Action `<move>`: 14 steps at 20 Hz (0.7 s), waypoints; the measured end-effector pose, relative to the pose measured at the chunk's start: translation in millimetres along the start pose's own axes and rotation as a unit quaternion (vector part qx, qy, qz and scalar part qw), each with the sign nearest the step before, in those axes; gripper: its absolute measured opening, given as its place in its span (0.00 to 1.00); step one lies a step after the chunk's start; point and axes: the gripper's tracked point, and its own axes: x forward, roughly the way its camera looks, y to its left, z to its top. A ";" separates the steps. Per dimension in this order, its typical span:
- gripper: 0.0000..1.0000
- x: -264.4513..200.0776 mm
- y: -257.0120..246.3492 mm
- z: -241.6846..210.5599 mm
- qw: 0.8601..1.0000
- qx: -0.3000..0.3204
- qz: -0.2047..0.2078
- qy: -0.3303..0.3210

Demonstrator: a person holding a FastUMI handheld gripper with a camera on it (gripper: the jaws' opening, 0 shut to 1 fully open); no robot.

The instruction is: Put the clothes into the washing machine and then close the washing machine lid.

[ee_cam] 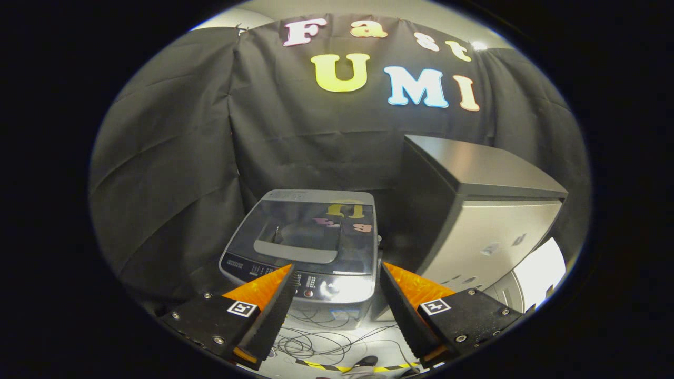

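The washing machine (303,247) stands just ahead of the gripper (337,281), its glass lid (308,231) down; what lies inside cannot be told. The fingers are spread wide, holding nothing. A grey cabinet (484,221) stands beside it, with cables (326,342) on the floor. Panel markings are too small to read.

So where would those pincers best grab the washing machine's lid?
Probably at the grey handle recess on the closed lid, coming from the front over the control panel. The lid looks flat and smooth elsewhere. The gripper is open.

High, forward-down — toward washer (303,245) (near)
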 end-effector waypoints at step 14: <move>0.97 -186.6 -49.2 -0.1 0.990 -0.025 0.000 -0.135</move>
